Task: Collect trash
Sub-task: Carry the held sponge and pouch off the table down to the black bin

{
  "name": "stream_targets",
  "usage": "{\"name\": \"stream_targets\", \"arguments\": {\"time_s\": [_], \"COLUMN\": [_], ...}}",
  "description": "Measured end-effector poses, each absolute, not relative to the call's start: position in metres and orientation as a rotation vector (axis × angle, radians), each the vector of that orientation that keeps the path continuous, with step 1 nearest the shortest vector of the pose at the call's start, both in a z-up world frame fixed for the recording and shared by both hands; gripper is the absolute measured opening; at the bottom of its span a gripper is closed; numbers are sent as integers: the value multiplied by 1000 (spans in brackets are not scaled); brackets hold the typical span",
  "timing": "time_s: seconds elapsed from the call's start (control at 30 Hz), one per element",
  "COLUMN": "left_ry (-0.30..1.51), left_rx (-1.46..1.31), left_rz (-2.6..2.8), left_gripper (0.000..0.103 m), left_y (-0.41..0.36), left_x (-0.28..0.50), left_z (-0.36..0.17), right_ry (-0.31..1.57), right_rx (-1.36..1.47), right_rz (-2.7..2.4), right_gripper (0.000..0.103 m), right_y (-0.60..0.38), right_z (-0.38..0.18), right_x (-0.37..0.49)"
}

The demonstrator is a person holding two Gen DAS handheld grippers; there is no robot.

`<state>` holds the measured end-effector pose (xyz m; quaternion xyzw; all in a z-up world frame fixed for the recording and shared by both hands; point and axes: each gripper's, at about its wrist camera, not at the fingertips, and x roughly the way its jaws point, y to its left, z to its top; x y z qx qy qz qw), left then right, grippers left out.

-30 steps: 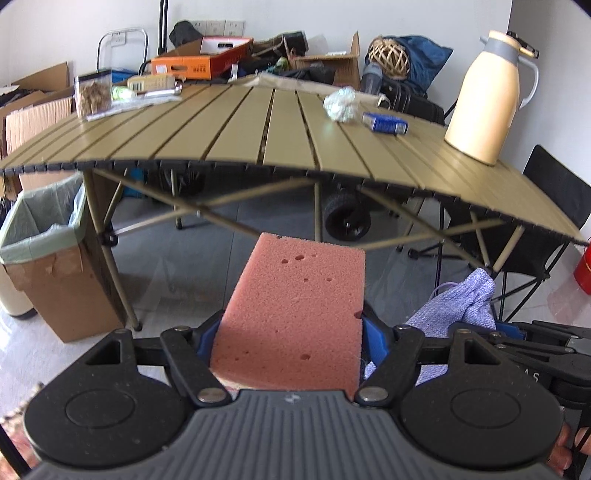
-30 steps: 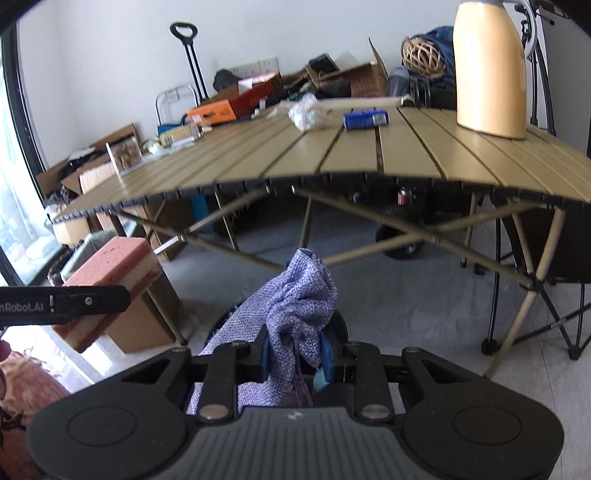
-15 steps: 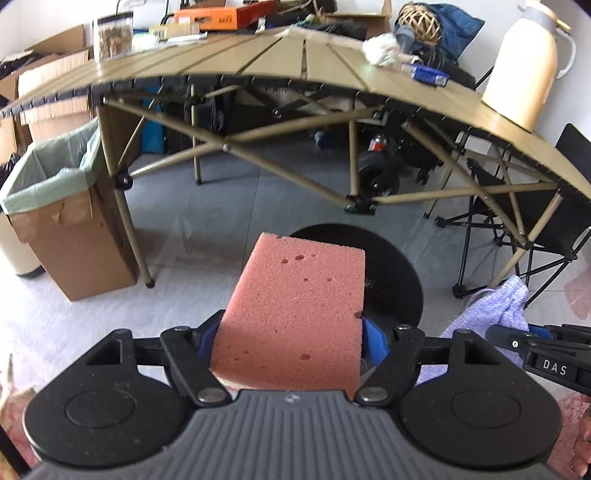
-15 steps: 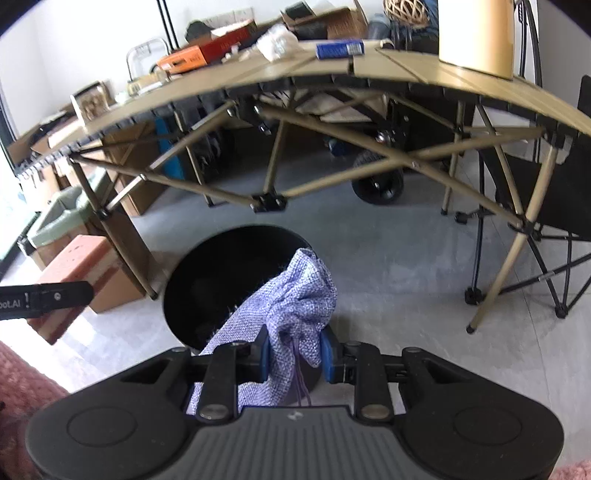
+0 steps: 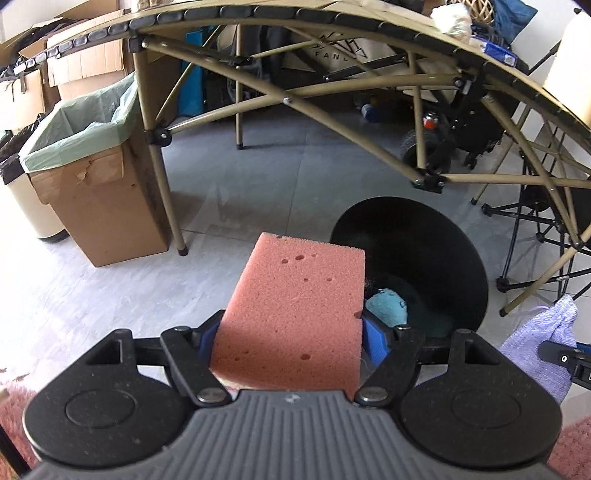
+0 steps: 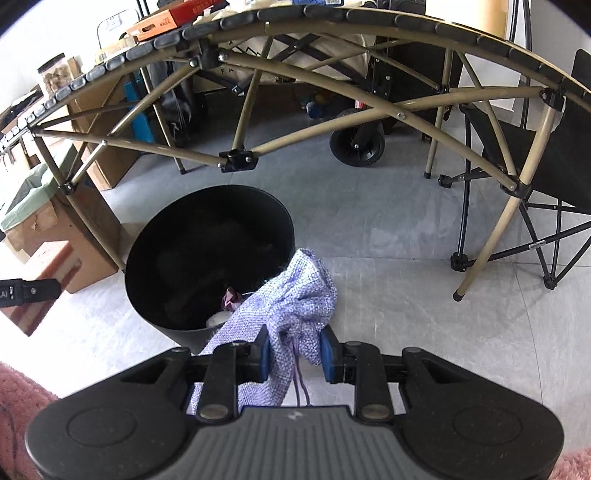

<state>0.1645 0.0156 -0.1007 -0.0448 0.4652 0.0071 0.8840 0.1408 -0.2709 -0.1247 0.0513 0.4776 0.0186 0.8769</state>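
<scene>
My left gripper [image 5: 291, 339] is shut on a pink sponge [image 5: 295, 314], held above the floor just left of a round black trash bin [image 5: 458, 243]. The bin holds a teal scrap [image 5: 388, 306] and other trash. My right gripper [image 6: 295, 350] is shut on a crumpled lilac cloth [image 6: 291, 299], held over the near right rim of the same bin [image 6: 280, 218]. The cloth also shows at the right of the left wrist view [image 5: 539, 343]. The sponge shows at the left edge of the right wrist view [image 6: 40, 266].
A folding table [image 5: 332, 22] with tan metal legs [image 6: 480, 254] stands over the grey floor behind the bin. A cardboard box with a green liner [image 5: 85, 162] stands left. A black folding chair [image 6: 546, 155] is right. A cart wheel [image 6: 358, 142] sits under the table.
Both grippers have dropped from table height and tipped down toward the floor. The black bin has come into view and grown closer. Sponge and cloth stay gripped.
</scene>
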Motion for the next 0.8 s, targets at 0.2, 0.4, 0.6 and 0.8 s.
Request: {"name": "stream_targets", "arguments": {"time_s": [0.2,0.4,0.6,0.8], "left_ry": [985,1010,1027,1039], "left_rx": [-100,-104,-121,-130], "left_rz": [27,33,34,40], "left_gripper": [75,75,75,75], "left_y": [18,16,17,21], "left_x": [173,184,194,200], "left_z": [-105,-112,-116,-118], "right_ry": [1016,1006,995,1002], "right_rx": [95,102,101,95], "right_rz": [37,47,79,106], "right_gripper": [25,25,25,25], "right_y": [-267,-267,-258,-240], "right_z": [-126,-122,-119,-120], "right_x": [149,161,181,208]}}
